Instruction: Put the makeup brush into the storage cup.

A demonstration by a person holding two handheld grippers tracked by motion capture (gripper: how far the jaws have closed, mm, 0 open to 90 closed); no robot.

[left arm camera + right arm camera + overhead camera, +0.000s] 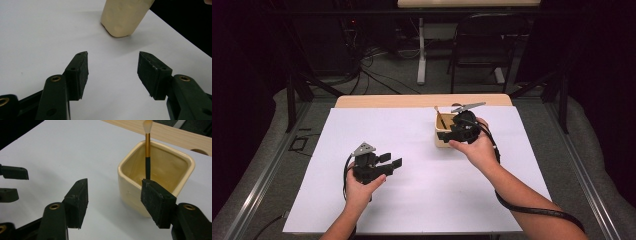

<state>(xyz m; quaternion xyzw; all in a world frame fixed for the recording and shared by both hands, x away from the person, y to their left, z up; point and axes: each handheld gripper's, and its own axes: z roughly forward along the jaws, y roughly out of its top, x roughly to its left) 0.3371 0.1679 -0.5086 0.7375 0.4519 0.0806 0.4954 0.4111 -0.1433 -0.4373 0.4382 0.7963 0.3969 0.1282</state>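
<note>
A cream square cup (441, 139) stands at the back right of the white sheet (412, 200), with a gold-and-black brush (440, 118) leaning upright inside it. My right gripper (451, 134) hovers beside the cup, tips toward the left. In the right gripper view the cup (160, 167) and its brush (148, 155) sit just past the right-hand jaw, and the right gripper (113, 181) is open, holding nothing. My left gripper (393, 160) rests low at the left of the sheet, pointing right. The left gripper (112, 53) is open and empty, with the cup (125, 17) well ahead of it.
A strip of wooden tabletop (422, 100) shows beyond the sheet's far edge. A black chair (484, 40) and a white desk leg (421, 55) stand behind the table. The other gripper's jaws (12, 172) appear at the far left of the right gripper view.
</note>
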